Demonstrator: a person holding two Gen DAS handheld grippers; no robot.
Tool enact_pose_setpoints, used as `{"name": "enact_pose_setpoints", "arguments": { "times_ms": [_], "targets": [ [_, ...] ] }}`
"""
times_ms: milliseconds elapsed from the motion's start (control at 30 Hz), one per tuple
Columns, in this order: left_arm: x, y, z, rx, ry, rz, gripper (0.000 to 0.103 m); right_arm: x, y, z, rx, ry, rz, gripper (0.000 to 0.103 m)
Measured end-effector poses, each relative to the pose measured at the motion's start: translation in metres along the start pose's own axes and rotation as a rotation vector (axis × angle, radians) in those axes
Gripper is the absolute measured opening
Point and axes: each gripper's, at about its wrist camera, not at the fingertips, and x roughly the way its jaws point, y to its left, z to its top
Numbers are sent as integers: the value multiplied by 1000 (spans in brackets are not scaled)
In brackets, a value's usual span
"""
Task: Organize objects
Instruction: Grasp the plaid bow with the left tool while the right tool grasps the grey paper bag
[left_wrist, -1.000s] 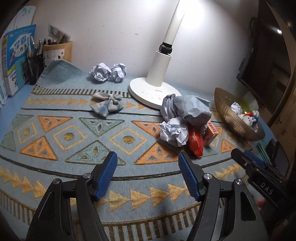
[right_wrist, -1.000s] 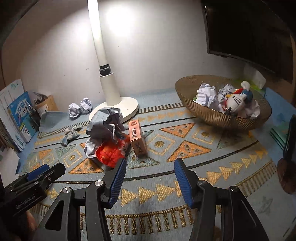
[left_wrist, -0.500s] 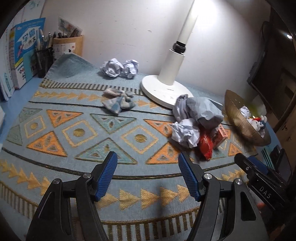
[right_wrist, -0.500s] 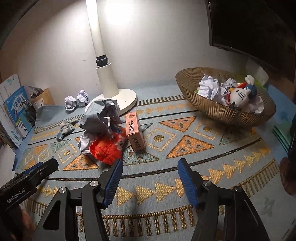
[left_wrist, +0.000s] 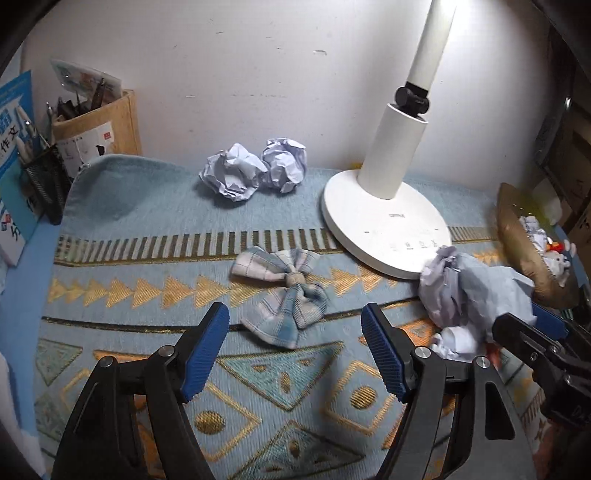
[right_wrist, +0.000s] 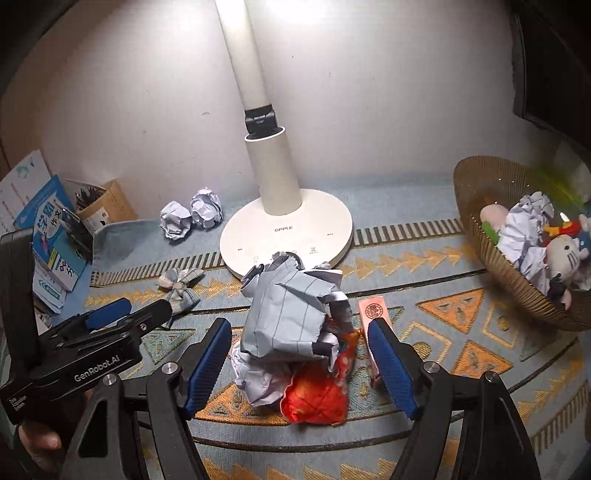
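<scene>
— Low in the frame, why do both tools hang over the rug (left_wrist: 110, 206) like that?
— Each looks lined up on a target, jaws spread wide and holding nothing. The left gripper (left_wrist: 293, 352) frames the plaid bow (left_wrist: 284, 291) at centre; the right gripper (right_wrist: 299, 363) straddles the crumpled paper pile (right_wrist: 291, 314).
— And the pile itself?
— Grey-blue lined sheets, loosely balled, lying on a red wrapper (right_wrist: 317, 397), just below the lamp base (right_wrist: 286, 236). At far right the wicker basket (right_wrist: 476, 206), my guess for the destination, already holds paper and toys
</scene>
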Motion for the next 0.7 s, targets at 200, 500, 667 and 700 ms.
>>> {"name": "enact_pose_setpoints", "arguments": {
  "times_ms": [200,500,667,700],
  "targets": [
    [23,-11,1,34,40,-40,53,22,3,-5,-13,16,-9,59],
    [4,-19,-6,48,-6,-53,17,-5,-3,-6,-8,-85,59,52],
    [-55,-31,-26,26,-44,-100,17,-63,-1,-12,-35,-145,124,53],
    [-70,-32,-36,22,-54,-117,17,-73,-2,-18,-36,-148,136,53]
  ]
}}
